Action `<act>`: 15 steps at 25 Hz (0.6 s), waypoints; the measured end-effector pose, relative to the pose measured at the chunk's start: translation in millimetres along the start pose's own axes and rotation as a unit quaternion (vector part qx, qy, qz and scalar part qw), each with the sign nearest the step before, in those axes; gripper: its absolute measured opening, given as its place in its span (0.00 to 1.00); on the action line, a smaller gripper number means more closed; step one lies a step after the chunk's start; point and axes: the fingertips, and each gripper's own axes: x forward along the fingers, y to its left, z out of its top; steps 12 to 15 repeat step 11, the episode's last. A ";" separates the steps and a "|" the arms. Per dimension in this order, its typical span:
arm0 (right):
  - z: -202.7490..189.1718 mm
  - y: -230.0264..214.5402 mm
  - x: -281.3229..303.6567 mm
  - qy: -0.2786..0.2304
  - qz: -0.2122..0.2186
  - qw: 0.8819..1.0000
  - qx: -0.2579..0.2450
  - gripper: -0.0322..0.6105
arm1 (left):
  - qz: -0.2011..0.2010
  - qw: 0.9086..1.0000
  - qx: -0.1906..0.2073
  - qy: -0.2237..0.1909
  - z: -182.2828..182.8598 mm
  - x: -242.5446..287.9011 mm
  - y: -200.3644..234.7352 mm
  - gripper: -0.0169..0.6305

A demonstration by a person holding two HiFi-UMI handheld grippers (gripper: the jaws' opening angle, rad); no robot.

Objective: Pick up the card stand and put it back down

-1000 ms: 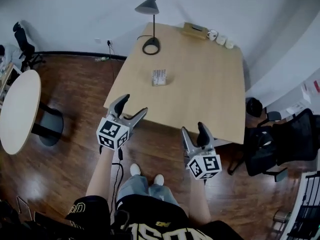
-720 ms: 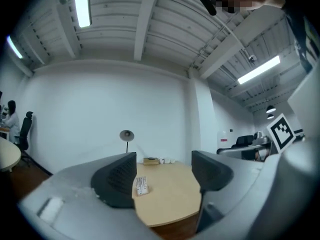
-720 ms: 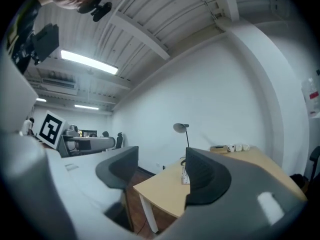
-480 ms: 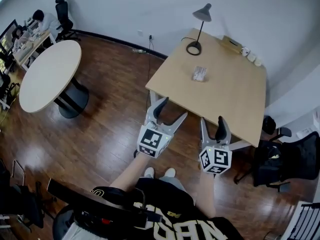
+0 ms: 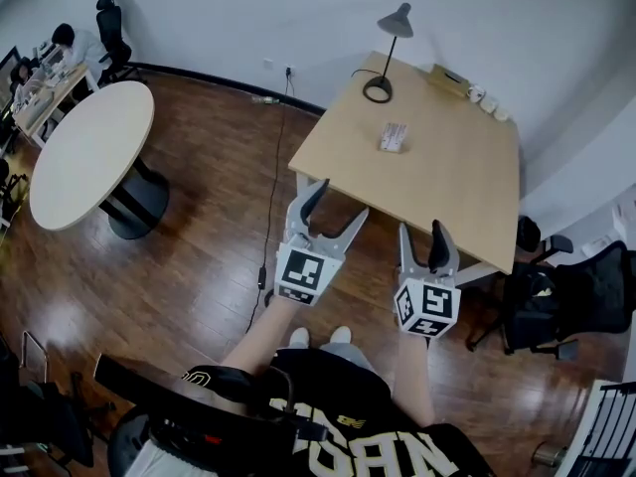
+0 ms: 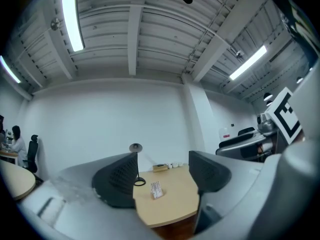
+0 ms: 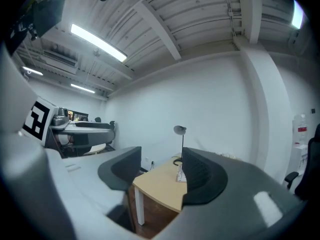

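Note:
The card stand [image 5: 394, 137], a small clear holder with a white card, stands near the middle of the light wooden table [image 5: 447, 197]. Both grippers hover over the wooden floor, short of the table's near edge and well away from the stand. My left gripper [image 5: 340, 202] points at the table's near left corner, its jaws closing with nothing between them. My right gripper [image 5: 421, 231] is narrower, its jaws also closing on nothing. Between the left jaws, the left gripper view shows the stand [image 6: 156, 189]. In the right gripper view the stand [image 7: 179, 174] peeks out beside the right jaw.
A black desk lamp [image 5: 383, 63] stands at the table's far left corner, a flat box [image 5: 449, 78] and small cups [image 5: 487, 102] at its far edge. A round table [image 5: 89, 152] stands at left, a black office chair [image 5: 566, 301] at right. A cable [image 5: 268, 217] runs across the floor.
The head view has swung, bringing the round table into sight at left. Both grippers stay low before the table's near edge. The right jaws stand narrower than before, the left slightly narrower.

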 end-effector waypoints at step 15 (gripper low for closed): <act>-13.8 17.5 -17.3 0.006 -0.012 1.000 0.009 0.42 | -0.006 1.000 -0.015 0.016 -27.2 -16.9 9.9 0.53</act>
